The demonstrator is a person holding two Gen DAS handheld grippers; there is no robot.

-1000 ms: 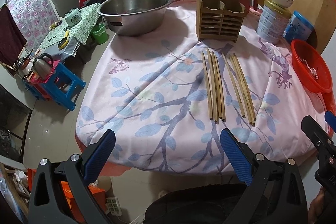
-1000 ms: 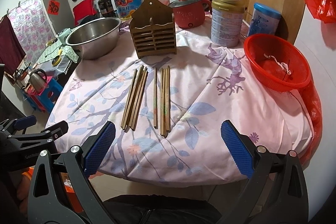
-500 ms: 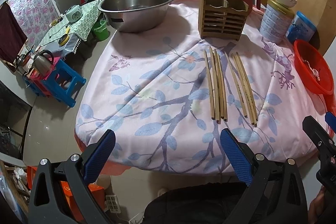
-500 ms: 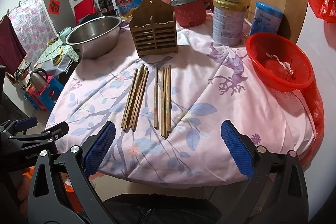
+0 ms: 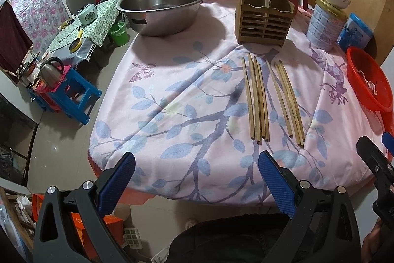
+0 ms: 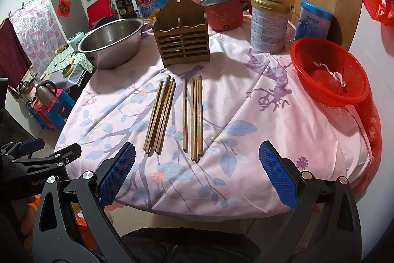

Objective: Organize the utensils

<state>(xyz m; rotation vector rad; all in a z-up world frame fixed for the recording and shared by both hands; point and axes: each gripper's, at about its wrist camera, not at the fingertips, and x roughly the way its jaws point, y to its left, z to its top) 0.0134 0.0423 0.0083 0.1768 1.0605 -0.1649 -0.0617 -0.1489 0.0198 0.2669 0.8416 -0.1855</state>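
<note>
Right wrist view: chopsticks (image 6: 172, 112) lie on the cloth before the wooden holder (image 6: 183, 41) (still empty, apparently). Right gripper (image 6: 197, 174) and left gripper (image 5: 197, 185) hover spread wide, holding nothing. Best pinch one bundle mid-length, squarely.

left gripper (image 5: 194, 180): black frame, silver screws | fingers (image 5: 118, 179): blue textured pads | right gripper (image 6: 195, 173): same build
</note>
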